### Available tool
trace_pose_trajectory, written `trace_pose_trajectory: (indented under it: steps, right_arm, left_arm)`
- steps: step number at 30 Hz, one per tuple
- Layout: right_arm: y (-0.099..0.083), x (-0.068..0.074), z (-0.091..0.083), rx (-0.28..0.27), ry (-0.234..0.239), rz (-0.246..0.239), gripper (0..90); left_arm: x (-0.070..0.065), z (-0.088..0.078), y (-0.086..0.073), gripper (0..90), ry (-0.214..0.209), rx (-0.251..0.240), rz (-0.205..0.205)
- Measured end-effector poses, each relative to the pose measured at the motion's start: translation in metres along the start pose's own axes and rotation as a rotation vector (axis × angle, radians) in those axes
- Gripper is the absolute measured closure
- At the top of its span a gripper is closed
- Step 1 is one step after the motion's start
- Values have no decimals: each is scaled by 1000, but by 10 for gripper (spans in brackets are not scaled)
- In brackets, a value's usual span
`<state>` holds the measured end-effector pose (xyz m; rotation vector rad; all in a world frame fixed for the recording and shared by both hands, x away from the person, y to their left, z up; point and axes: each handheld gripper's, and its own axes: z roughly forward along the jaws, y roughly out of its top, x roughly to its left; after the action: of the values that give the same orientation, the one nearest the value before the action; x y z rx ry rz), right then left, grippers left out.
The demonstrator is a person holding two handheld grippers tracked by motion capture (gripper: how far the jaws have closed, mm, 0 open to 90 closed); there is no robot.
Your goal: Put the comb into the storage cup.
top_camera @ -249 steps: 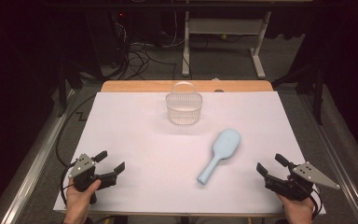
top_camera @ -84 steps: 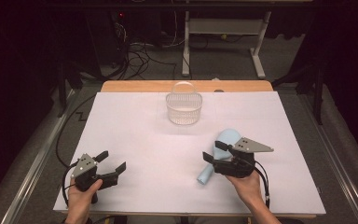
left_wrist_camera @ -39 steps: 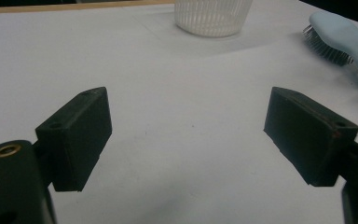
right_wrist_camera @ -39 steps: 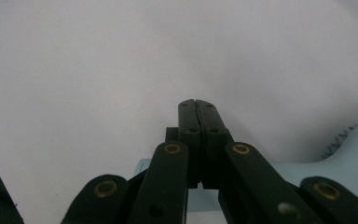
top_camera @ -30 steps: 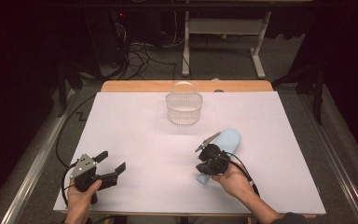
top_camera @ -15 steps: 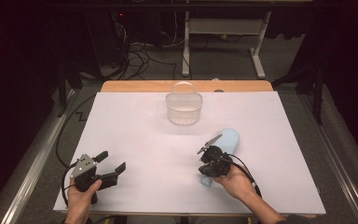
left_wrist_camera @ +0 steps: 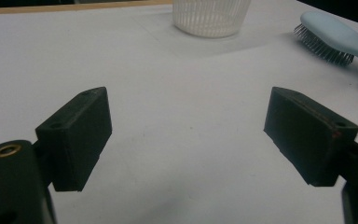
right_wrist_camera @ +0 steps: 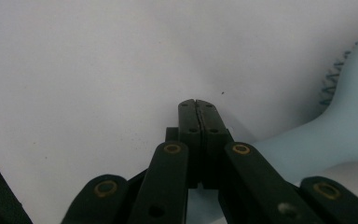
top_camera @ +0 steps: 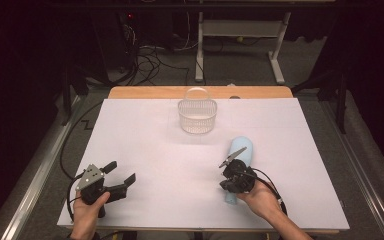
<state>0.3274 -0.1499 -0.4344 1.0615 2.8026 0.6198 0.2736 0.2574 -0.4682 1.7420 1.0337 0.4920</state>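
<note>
A light blue hairbrush (top_camera: 243, 148) lies on the white table sheet at the right of middle, bristles down, with its handle pointing toward the near edge. My right gripper (top_camera: 228, 184) sits over the handle. In the right gripper view its jaws are pressed together at the tips (right_wrist_camera: 198, 105) with nothing between them, and the hairbrush handle (right_wrist_camera: 349, 119) passes beneath and to the right. My left gripper (top_camera: 120, 173) rests at the near left, wide open and empty (left_wrist_camera: 189, 135). The hairbrush (left_wrist_camera: 335, 39) shows far off at the upper right of the left gripper view.
A clear ribbed plastic basket (top_camera: 197, 116) stands at the back middle of the sheet, also seen as the basket (left_wrist_camera: 212, 16) in the left gripper view. The white sheet (top_camera: 145, 135) covers a wooden table. Cables and desk legs lie on the floor beyond.
My right gripper came from the near right corner to the hairbrush handle, then slid slightly toward the near edge in the last second. The left gripper has stayed still.
</note>
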Motion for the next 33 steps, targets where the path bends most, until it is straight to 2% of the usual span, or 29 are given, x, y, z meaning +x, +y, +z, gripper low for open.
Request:
trace_pose_trajectory:
  steps: [8,20,22,23,27,28,33]
  right_arm:
    - [-9,-3,-3,-5,-8,27,900]
    - [-19,-12,-8,-7,-30,35,900]
    - [-22,-13,-11,-1,-39,57,900]
    - [-23,-15,-11,-5,-38,48,900]
    - [-25,-18,-14,-4,-50,58,900]
    - [-26,-20,-15,-1,-57,80,900]
    - [-29,-25,-19,-4,-78,77,900]
  left_arm:
    - [1,2,1,160,-2,0,0]
    - [0,2,1,159,0,-1,2]
    - [0,2,1,159,0,-1,1]
    - [0,2,1,159,0,-1,0]
    - [0,2,1,159,1,-1,-1]
    - [0,2,1,160,1,-1,1]
    - [0,2,1,159,2,-1,1]
